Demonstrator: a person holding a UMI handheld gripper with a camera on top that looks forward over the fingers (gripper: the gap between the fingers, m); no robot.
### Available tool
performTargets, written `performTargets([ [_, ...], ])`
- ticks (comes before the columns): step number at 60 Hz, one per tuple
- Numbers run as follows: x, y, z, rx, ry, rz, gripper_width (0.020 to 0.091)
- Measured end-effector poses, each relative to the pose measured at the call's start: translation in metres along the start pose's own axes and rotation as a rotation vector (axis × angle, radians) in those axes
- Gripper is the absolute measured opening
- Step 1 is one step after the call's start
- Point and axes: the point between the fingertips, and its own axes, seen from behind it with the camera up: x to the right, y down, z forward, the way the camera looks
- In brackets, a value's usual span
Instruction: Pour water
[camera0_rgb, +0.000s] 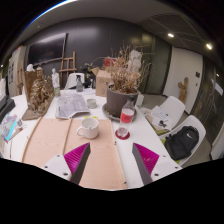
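One cup (123, 117) beyond open tool (111, 158)

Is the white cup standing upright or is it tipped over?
Upright. The white cup stands on its base on the table, rim up, handle at its side, just beyond the open gripper. Whether it holds anything cannot be told.

This looks like an art room or a craft studio. A long wooden tabletop (60, 135) holds a mug (89, 127), papers (70, 104) and a big pot of dried plants (122, 88). White chairs (186, 138) stand beside it. A wooden easel (67, 62) stands by the dark back wall.
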Motion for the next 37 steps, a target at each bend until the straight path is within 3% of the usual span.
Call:
performTargets([
  [16, -0.069, 0.034, -0.087, -0.012, -0.048, -0.008, 0.0852],
  [26, -0.081, 0.054, -0.106, -0.037, -0.046, 0.018, 0.0852],
  [37, -0.072, 0.042, -0.111, -0.002, 0.003, -0.038, 0.0858],
])
